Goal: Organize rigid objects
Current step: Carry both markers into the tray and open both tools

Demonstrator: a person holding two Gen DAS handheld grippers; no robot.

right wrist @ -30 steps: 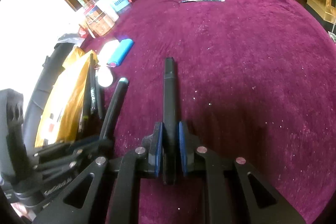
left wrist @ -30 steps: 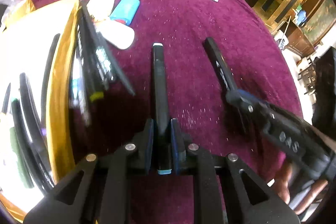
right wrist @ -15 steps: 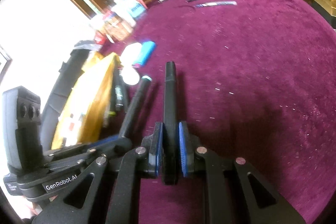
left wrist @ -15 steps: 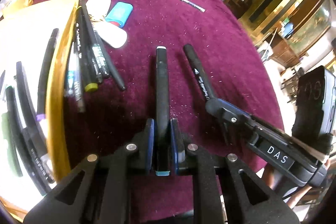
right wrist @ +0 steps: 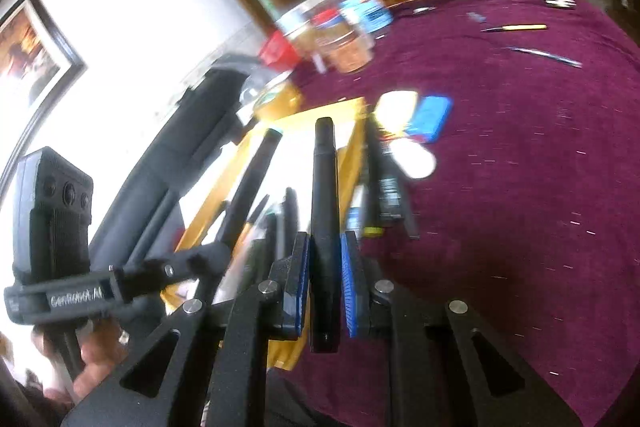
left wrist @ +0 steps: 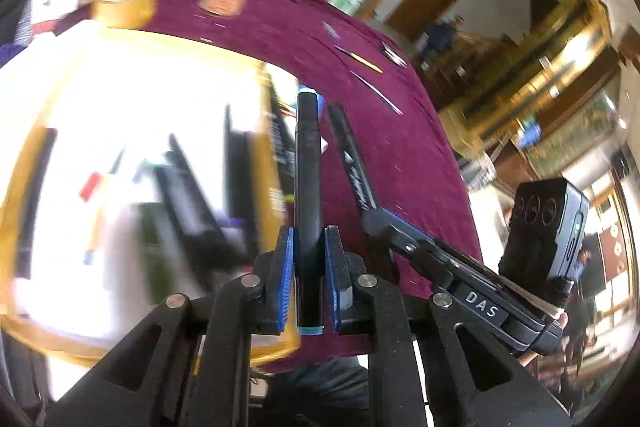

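Left wrist view, left gripper [left wrist: 308, 267]: jaws are clamping a black marker [left wrist: 307, 187] near its tail, the teal end cap sticking out behind the blue ribbed pads.
Left wrist view, position: the marker is hanging in the air over the yellow-rimmed tray's [left wrist: 276, 163] right edge; blurred pens are lying inside on a glaring white floor.
Left wrist view, right gripper [left wrist: 374, 217]: it is gripping a second marker [left wrist: 352, 163] just to the right, over the plush maroon worktop [left wrist: 400, 147].
Right wrist view, right gripper [right wrist: 325, 269]: jaws are pinching a plain black marker [right wrist: 325, 195] at its rear third, its tip pointing toward the tray [right wrist: 352, 163].
Right wrist view, loose items: a blue case [right wrist: 432, 117] and white oval pieces are lying further off.
Handling: both markers are looking light, stiff and smooth; a mid-barrel hold is likely steadier than a tail hold.
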